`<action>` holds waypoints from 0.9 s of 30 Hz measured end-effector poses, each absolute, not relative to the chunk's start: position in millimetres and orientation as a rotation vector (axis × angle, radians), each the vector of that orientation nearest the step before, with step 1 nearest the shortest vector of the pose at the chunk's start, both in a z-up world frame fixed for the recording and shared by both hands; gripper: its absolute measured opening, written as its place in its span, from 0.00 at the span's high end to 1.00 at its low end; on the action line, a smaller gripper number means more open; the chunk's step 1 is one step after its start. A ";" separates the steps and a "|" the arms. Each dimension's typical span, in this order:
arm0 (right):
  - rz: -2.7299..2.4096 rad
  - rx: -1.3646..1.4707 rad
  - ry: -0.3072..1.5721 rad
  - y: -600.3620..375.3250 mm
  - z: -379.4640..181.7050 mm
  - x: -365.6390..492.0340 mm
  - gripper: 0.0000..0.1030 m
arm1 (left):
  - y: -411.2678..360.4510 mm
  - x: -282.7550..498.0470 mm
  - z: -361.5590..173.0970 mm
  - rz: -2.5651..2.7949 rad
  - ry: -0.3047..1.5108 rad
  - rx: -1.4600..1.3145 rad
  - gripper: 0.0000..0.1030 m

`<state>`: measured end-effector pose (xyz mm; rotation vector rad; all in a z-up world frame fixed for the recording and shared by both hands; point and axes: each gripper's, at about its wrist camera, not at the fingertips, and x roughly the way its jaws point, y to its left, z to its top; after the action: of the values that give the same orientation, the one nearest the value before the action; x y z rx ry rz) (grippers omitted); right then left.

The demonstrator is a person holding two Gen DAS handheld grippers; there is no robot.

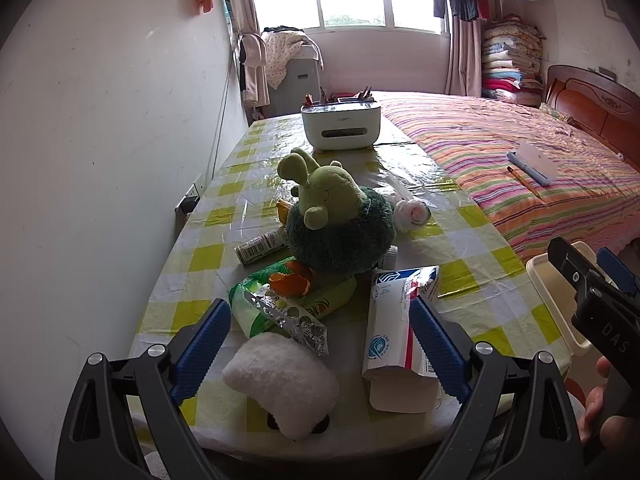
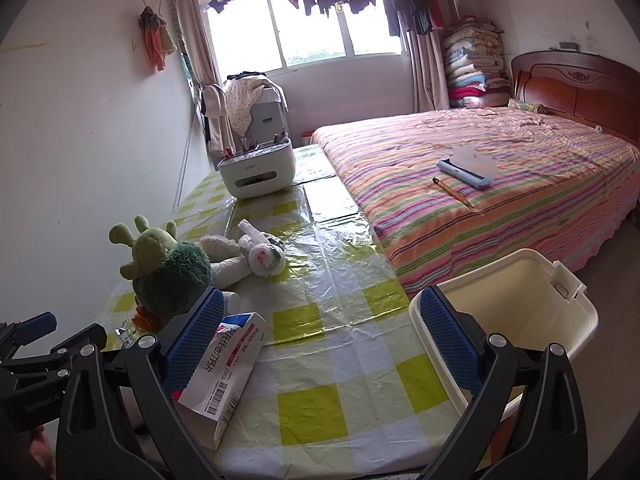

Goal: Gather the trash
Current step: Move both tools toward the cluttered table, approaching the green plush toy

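**Inspector A:** Left tool (image 1: 320, 344): blue pads spread wide apart, nothing between them in contact. It hovers over the near end of the desk (image 1: 472, 248). Below the gap lie a white fluffy cloth (image 1: 280, 380) and, just beside the right pad, an opened white medicine box (image 1: 396, 320).

**Inspector B:** Right tool (image 2: 320, 352): also apart, holding nothing. The same medicine box (image 2: 224, 376) lies against its left pad at the desk's near edge; whether they touch I cannot tell. Its right pad overlaps the rim of a cream plastic bin (image 2: 520, 304), which stands off the desk's right side, between desk and bed (image 2: 480, 200).

**Inspector A:** Trash noted past the left tool: a crumpled green-and-silver wrapper (image 1: 276, 312), orange peel (image 1: 292, 280) touching it, and a small tube (image 1: 262, 246) further left. All rest on the desk, close to a green plush toy (image 1: 336, 220).

**Inspector B:** A wadded white tissue or bag (image 2: 264, 258) lies just beyond the plush toy (image 2: 168, 268), toward mid-desk.

**Inspector A:** Far end of the desk: a white organiser box (image 1: 340, 124) with pens standing in it.

**Inspector B:** On the bed: a pencil (image 2: 452, 192) and, near it, a pale blue case (image 2: 468, 168).
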<state>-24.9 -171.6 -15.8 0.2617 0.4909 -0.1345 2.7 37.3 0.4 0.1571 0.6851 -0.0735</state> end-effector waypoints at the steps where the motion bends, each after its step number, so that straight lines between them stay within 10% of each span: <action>1: -0.132 0.258 0.488 -171.4 -15.2 -25.4 0.06 | 39.1 2.9 0.7 -0.068 0.684 0.156 0.14; 27: -0.102 0.252 0.479 -168.5 -12.9 -14.6 0.06 | 74.4 19.4 -4.2 0.019 0.712 0.100 0.14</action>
<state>-14.6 -168.5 -12.9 0.2518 0.4789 -0.1022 19.4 74.4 -4.2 0.1003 0.7118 0.0192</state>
